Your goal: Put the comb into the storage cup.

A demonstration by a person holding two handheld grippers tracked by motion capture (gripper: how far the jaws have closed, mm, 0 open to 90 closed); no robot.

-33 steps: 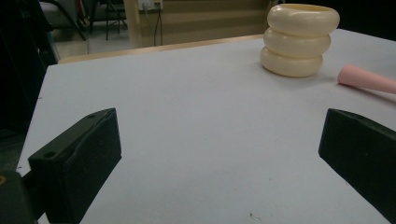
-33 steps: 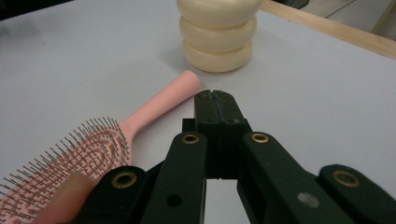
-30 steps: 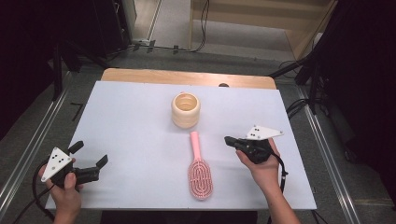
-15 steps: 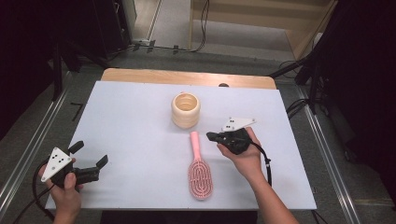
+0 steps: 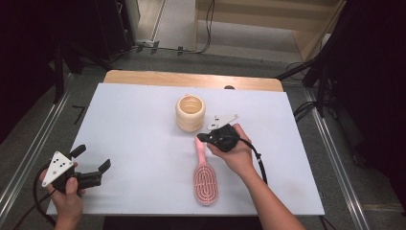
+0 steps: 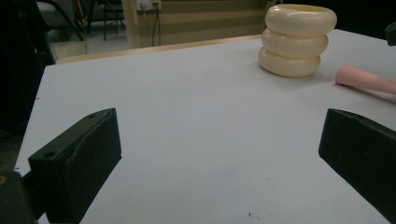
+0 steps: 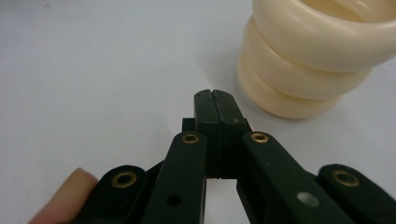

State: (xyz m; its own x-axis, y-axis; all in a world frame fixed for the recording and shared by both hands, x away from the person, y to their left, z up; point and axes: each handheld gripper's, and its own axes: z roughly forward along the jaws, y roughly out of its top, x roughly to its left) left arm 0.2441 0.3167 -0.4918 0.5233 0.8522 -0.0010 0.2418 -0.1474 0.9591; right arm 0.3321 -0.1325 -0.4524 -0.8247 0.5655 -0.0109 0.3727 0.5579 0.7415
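The right gripper (image 5: 201, 138), jaws pressed together on nothing, is held over the handle tip of the pink hairbrush (image 5: 205, 178), which is laid flat just beside the cream ribbed cup (image 5: 190, 113).

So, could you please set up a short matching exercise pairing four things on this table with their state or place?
Things:
1. left gripper
2. right gripper
3. ribbed cream cup
4. pink hairbrush

States:
a. lies flat, bristles up
b. jaws wide apart, nothing between them
c. stands upright beyond the brush handle
d. jaws shut, at the tip of the brush handle

Pairs: 1-b, 2-d, 3-c, 4-a
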